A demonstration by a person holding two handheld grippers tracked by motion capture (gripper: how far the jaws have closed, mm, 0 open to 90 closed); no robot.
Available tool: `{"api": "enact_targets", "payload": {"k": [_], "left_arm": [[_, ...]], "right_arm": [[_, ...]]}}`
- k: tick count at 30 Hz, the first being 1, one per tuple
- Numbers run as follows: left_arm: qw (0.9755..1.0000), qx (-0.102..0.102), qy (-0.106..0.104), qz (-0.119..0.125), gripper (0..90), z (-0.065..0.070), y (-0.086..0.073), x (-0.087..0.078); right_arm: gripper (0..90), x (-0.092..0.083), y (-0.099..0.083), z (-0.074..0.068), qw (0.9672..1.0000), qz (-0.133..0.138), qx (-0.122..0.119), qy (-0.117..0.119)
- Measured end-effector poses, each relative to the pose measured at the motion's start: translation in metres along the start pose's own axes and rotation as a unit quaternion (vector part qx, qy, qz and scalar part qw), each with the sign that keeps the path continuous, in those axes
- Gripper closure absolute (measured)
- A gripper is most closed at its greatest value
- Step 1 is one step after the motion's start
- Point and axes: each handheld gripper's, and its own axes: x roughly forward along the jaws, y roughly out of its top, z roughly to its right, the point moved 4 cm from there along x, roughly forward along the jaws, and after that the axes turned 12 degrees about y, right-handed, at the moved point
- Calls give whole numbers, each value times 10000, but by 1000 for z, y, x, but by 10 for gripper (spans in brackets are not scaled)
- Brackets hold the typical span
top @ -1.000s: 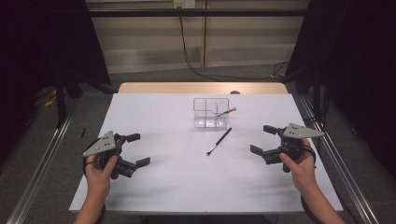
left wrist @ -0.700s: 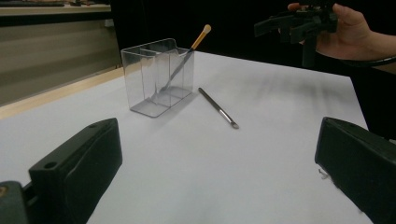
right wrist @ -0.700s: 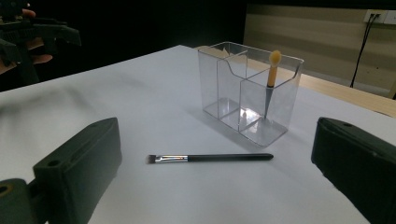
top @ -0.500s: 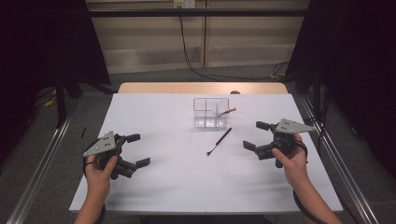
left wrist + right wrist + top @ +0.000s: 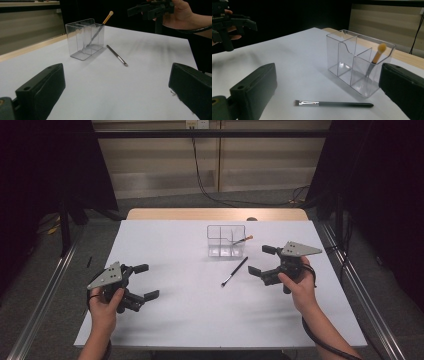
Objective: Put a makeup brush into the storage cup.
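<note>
**Inspector:** Report the step in hand.

**Assistant:** Judged as the approach to a pick. The right gripper hangs above the table with its jaws spread wide and nothing between them. The loose black brush lies flat on the table just ahead of and below those jaws; in the right gripper view it lies crosswise in front of them, bristle end toward the left jaw.

**Inspector:** And its likely destination?

**Assistant:** The clear organiser stands just beyond the brush, ahead of the right gripper. An orange-tipped brush already leans in its compartment nearest that gripper.

**Inspector:** What does the next move call for?

**Assistant:** Lowering the jaws to straddle the thin handle, then closing low against the table. The handle is slim and may roll or slip.

**Inspector:** Hand poses?

**Assistant:** The right hand grips from below and behind, jaws pointing toward the brush. The left gripper is held well to the side, jaws also wide apart and empty, with both brushes and the organiser far ahead of it.
</note>
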Motion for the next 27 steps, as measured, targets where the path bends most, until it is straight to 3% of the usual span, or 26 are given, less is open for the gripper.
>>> {"api": "enact_targets", "payload": {"k": [7,27], "left_arm": [[10000,15,-24,7,7,1,1,3],[10000,56,-27,-13,7,3,2,2]], "right_arm": [[13,8,-1,3,9999,10,107,35],[14,27,3,11,9999,-65,72,59]]}}
